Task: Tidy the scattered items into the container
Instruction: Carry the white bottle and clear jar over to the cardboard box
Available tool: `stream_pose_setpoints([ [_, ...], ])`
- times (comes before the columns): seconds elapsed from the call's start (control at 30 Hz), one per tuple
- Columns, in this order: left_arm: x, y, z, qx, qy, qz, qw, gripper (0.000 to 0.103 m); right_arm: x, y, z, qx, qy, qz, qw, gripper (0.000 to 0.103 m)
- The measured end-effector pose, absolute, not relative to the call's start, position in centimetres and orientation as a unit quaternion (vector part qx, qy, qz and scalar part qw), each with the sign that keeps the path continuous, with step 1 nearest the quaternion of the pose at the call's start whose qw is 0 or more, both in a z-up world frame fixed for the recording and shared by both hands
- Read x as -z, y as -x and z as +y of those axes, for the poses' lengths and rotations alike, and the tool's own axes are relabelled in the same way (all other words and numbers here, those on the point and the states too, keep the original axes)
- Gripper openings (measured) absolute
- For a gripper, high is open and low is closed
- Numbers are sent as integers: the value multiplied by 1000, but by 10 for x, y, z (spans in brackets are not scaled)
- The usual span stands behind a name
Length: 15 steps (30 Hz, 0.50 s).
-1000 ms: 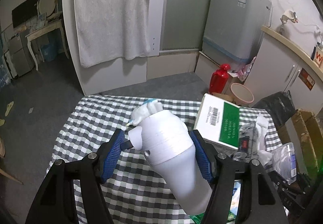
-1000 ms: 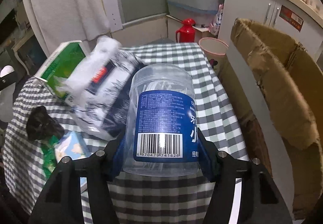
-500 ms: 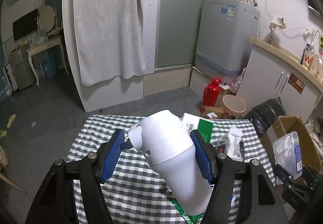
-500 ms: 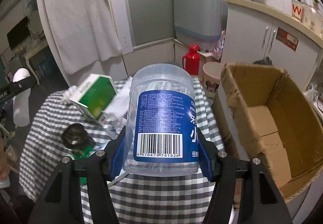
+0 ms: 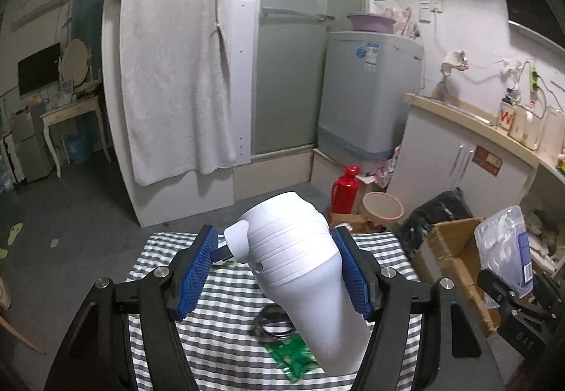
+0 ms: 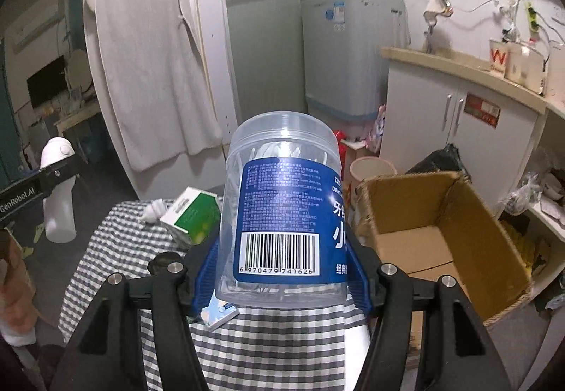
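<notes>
The left gripper (image 5: 279, 272) is clamped on a white plastic bottle (image 5: 300, 271), its blue pads pressed to both sides just below the ridged cap, the bottle tilted with its base toward the camera. Beneath it on the gingham-covered worktop (image 5: 219, 331) lie a coiled black cable (image 5: 273, 322) and a green packet (image 5: 291, 355).

The right gripper (image 6: 282, 271) grips a clear plastic jar of dental floss picks (image 6: 282, 204) by its lower part, blue label and barcode facing the camera. It is held above the worktop's right part, with the open cardboard box (image 6: 438, 235) just to the right, beside the worktop. A small light-blue packet (image 6: 220, 311) lies under the jar. Farther back on the cloth sit a green-and-white carton (image 6: 192, 216) and a crumpled white item (image 6: 153, 211).
</notes>
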<state>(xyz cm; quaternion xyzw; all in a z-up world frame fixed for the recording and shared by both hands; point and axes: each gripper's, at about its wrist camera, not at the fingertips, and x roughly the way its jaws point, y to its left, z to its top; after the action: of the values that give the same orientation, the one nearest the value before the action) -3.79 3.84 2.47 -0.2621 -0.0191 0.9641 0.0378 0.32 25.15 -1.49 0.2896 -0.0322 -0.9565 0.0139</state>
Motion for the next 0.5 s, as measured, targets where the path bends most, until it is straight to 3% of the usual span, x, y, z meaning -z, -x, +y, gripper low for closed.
stream_pose_setpoints([
  [0.5, -28, 42, 137, -955, 271, -1, 123, 68, -2, -33, 326, 959, -277, -41, -48, 61],
])
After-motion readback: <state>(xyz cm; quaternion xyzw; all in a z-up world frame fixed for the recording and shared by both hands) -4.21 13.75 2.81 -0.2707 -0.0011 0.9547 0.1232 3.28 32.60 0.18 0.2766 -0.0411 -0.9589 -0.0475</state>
